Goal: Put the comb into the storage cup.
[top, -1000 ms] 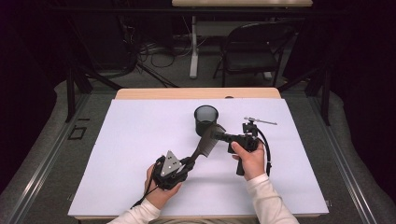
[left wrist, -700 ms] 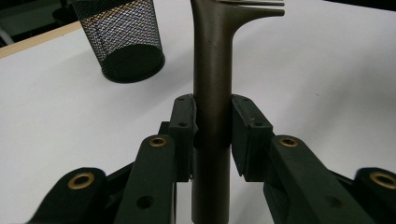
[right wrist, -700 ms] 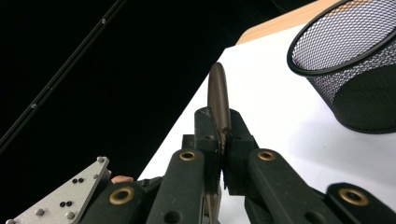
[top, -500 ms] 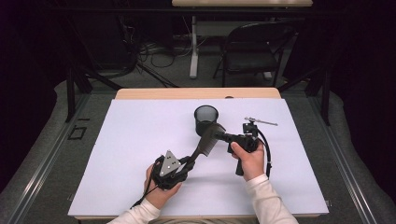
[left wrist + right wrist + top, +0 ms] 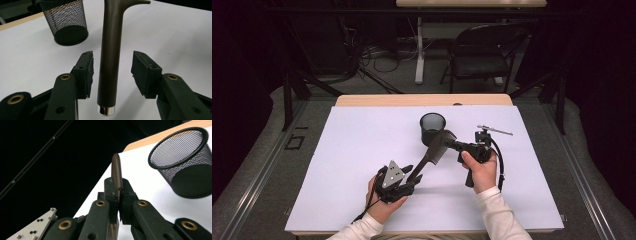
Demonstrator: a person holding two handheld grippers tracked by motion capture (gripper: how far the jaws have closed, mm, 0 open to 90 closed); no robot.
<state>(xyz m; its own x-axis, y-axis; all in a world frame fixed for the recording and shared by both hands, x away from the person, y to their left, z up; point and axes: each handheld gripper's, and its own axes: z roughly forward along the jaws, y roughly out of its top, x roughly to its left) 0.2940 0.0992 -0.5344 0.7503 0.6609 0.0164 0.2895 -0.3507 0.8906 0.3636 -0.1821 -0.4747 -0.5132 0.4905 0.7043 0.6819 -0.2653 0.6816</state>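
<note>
The jaws of the left gripper (image 5: 408,176) are seen apart and have just been opening; the comb's (image 5: 434,150) round handle (image 5: 108,67) stands between them, with a gap to each pad, so it is not pressed. The jaws of the right gripper (image 5: 460,146) are clamped together on the comb's thin far end (image 5: 116,173), which is pinched edge-on between the pads.

A black mesh cup (image 5: 432,128) stands upright on the white tabletop (image 5: 352,150), just beyond the comb and near the right gripper; its open mouth is seen close by in the right gripper view (image 5: 183,161). In the left gripper view the cup (image 5: 65,21) rises beyond and to the left of the handle. A thin metal rod (image 5: 495,130) sticks out from the top of the right gripper. Beyond the tabletop a folding chair (image 5: 484,55) and loose cables (image 5: 377,55) are seen on the floor. Nothing lies between the comb and the cup.

The comb is held above the tabletop, between the two grippers, in the near middle of the sheet. Its long axis runs slantwise in the high view, from the handle at the lower left up to the clamped end at the upper right, beside the cup. A shiny metal cap (image 5: 106,110) closes the handle's near end. The toothed edge is turned to the lower right in the high view.
</note>
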